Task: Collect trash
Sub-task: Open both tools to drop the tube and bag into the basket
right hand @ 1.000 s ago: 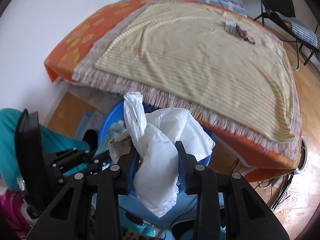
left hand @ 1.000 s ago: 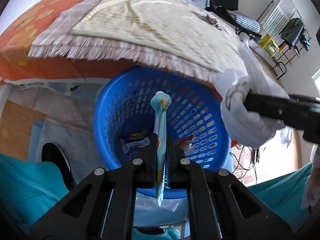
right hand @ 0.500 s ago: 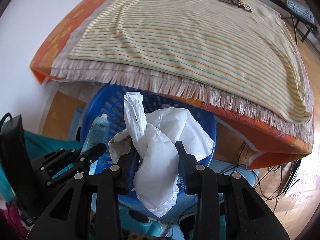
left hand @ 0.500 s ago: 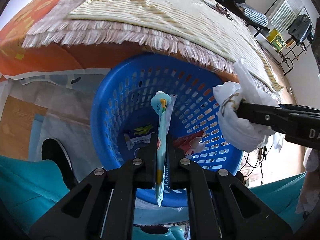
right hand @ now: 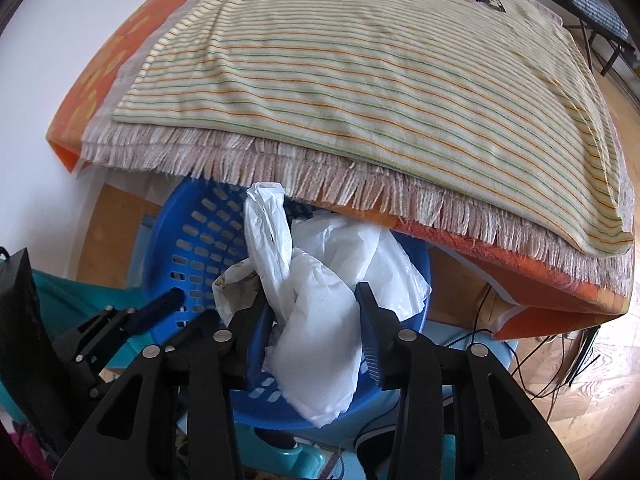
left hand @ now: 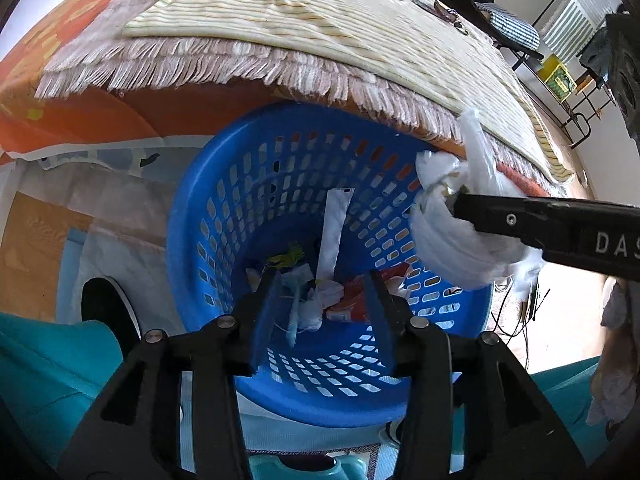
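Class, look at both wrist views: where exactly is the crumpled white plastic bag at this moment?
The white plastic bag sits between the right claw's opening jaws, over the blue basket near its rim, just below the bed's fringed blanket. In the left wrist view it appears at right.

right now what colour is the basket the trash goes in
Blue, with slotted walls: basket, clearest in the left wrist view.

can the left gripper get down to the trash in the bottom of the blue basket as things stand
Probably yes. The left gripper, jaws opening and empty, points into the blue basket; the right gripper's white plastic bag hangs by the far rim, off its path.
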The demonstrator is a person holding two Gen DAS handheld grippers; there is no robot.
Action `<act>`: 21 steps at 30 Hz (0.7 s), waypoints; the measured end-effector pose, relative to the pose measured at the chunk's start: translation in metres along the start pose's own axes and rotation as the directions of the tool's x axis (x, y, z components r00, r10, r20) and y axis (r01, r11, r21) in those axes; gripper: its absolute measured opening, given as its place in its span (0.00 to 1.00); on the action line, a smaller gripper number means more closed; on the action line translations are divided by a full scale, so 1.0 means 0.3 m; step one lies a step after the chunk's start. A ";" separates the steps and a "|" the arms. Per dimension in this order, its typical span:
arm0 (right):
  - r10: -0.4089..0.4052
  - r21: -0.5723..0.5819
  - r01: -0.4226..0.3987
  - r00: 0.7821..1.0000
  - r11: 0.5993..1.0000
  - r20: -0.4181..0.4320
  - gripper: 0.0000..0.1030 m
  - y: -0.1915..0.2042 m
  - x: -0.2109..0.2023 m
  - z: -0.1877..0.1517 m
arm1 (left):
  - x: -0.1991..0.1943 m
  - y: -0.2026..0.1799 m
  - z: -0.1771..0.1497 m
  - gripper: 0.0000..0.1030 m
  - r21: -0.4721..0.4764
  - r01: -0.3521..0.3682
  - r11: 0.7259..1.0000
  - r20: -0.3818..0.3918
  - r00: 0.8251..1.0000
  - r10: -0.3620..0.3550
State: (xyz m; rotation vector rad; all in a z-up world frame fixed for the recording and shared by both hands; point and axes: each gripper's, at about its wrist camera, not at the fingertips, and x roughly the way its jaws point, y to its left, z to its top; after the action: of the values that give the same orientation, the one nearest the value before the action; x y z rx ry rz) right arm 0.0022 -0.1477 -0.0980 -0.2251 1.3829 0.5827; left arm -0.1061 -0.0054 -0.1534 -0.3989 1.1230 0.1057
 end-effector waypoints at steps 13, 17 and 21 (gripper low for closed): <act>-0.008 0.006 0.008 1.000 1.000 0.026 0.39 -0.026 -0.034 -0.002 | 0.003 0.003 0.001 0.42 -0.008 -0.014 1.000 0.005 1.000 0.014; -0.019 -0.001 0.019 0.999 1.000 0.038 0.39 -0.029 -0.045 -0.008 | 0.005 0.006 0.002 0.42 -0.010 -0.021 1.000 0.007 1.000 0.021; -0.033 -0.002 0.033 0.998 0.999 0.052 0.40 -0.035 -0.062 -0.012 | 0.004 0.004 0.002 0.42 -0.008 -0.027 1.000 0.012 1.000 0.027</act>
State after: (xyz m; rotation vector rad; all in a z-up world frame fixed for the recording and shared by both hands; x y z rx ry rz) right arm 0.0032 -0.1630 -0.0828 -0.2332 1.3254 0.5597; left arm -0.1055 -0.0040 -0.1546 -0.3898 1.1164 0.1358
